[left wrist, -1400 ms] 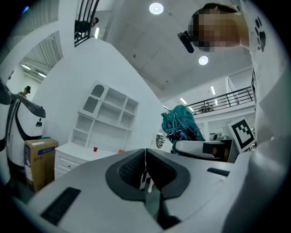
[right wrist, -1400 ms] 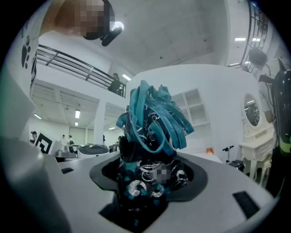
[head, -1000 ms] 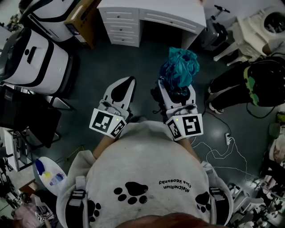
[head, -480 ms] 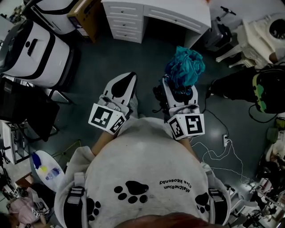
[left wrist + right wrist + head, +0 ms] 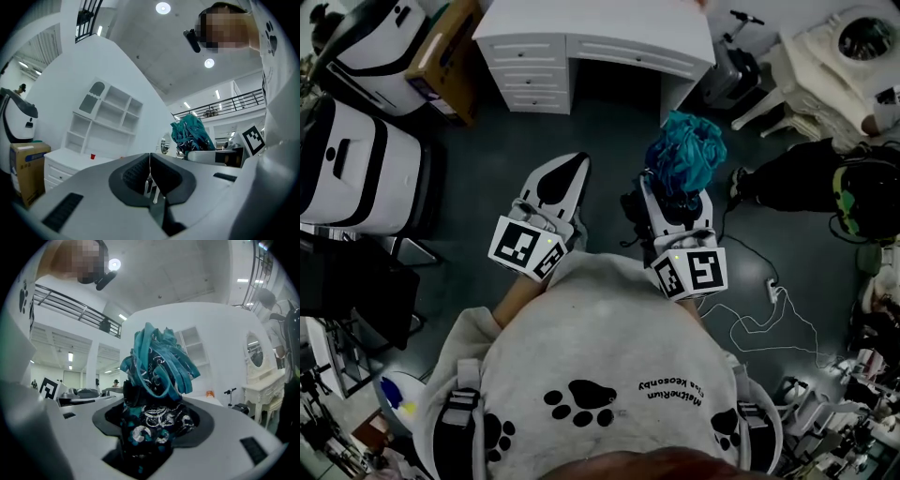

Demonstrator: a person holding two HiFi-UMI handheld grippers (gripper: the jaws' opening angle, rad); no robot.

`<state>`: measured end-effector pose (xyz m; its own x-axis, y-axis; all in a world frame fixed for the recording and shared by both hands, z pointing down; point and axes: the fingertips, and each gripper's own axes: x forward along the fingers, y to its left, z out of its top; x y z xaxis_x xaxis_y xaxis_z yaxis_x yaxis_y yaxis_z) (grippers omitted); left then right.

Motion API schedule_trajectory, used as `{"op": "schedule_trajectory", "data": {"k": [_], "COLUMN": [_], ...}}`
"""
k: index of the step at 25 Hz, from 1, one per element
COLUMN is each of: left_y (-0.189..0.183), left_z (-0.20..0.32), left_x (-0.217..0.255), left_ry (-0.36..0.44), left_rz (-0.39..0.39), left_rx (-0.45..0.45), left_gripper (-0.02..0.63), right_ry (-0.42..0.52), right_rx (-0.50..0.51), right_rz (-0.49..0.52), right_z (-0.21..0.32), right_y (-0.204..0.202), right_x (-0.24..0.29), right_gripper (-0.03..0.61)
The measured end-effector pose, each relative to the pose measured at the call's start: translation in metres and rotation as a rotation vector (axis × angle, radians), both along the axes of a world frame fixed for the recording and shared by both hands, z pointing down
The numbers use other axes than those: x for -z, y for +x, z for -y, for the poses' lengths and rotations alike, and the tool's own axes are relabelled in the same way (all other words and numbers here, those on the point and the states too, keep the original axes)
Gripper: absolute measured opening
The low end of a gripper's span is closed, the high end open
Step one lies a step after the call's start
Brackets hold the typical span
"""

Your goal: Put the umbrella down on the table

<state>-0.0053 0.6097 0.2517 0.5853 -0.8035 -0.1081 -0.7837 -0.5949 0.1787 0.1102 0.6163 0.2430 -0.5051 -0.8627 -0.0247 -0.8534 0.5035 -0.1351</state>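
Note:
My right gripper (image 5: 675, 204) is shut on a folded teal umbrella (image 5: 685, 155), which stands upright above its jaws; in the right gripper view the umbrella (image 5: 157, 371) fills the space between the jaws, its patterned dark part clamped low. My left gripper (image 5: 555, 186) points the same way beside it, jaws shut with nothing between them; the left gripper view shows the jaws pressed together (image 5: 150, 176) and the umbrella (image 5: 192, 136) off to the right. A white table with drawers (image 5: 591, 42) stands ahead, across the dark floor.
White machines (image 5: 356, 155) and a cardboard box (image 5: 441, 61) stand at the left. A person in black (image 5: 825, 183) is at the right beside white chairs (image 5: 825, 56). Cables (image 5: 769, 319) trail on the floor at the lower right.
The view has shifted, so the white table sits a little further left and nearer. Both grippers hold the same pose, the umbrella still clamped in the right one.

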Motion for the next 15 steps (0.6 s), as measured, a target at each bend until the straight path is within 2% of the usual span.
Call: {"op": "schedule_trajectory", "data": {"k": [12, 15], "left_y": [-0.063, -0.072], "left_z": [0.19, 0.218], "left_x": [0.019, 0.021], "left_ry": [0.001, 0.001], "left_rz": [0.021, 0.026], "left_rx": [-0.097, -0.132], "left_gripper": [0.018, 0.018], "right_ry": [-0.022, -0.028], "right_rx": [-0.13, -0.158], "right_rz": [0.045, 0.06], "right_z": [0.182, 0.209], "right_y": [-0.053, -0.064], "right_x": [0.014, 0.015], "right_gripper": [0.279, 0.279]}}
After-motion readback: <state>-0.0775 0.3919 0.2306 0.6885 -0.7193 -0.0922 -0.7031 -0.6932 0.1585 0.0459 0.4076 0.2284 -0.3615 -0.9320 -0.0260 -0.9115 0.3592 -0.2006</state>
